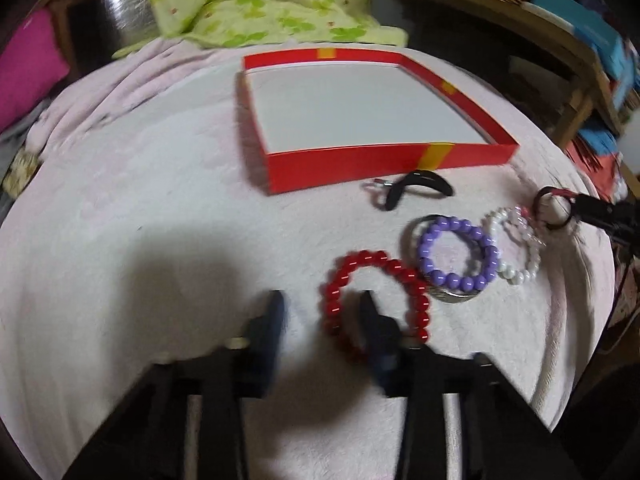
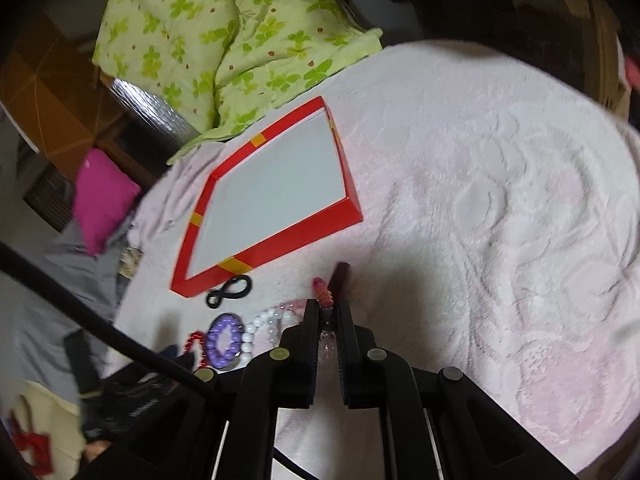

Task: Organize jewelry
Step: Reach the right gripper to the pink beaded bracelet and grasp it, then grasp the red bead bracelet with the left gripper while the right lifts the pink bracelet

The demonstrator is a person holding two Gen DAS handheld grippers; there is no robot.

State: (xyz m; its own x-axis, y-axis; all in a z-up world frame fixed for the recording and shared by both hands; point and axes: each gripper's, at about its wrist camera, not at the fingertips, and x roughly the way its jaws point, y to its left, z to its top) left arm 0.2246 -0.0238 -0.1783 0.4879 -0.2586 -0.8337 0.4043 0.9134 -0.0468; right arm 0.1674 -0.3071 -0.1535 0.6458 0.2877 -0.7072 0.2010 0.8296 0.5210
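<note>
- The left gripper (image 1: 322,308) is spread wide and holds nothing; its right finger stands inside the loop of the red bead bracelet (image 1: 374,300), its left finger outside on the bare blanket.
- The right gripper (image 2: 329,314) is pinched nearly closed on a pink, partly clear beaded piece (image 2: 326,320) whose braided end pokes out past the fingertips; what exactly the piece is cannot be told.
- Just right of the red bracelet lies a purple bead bracelet (image 1: 458,256), resting over a silver bangle (image 1: 450,298), and a white pearl bracelet (image 1: 516,256) touches its right side.
- A black looped hair tie (image 1: 416,188) lies against the near wall of the red box (image 1: 384,162).
- The box is open, shallow, white inside, and sits toward the far edge of the pale pink blanket (image 1: 160,200).
- A green floral quilt (image 1: 256,0) is bunched beyond the blanket's far edge.
</note>
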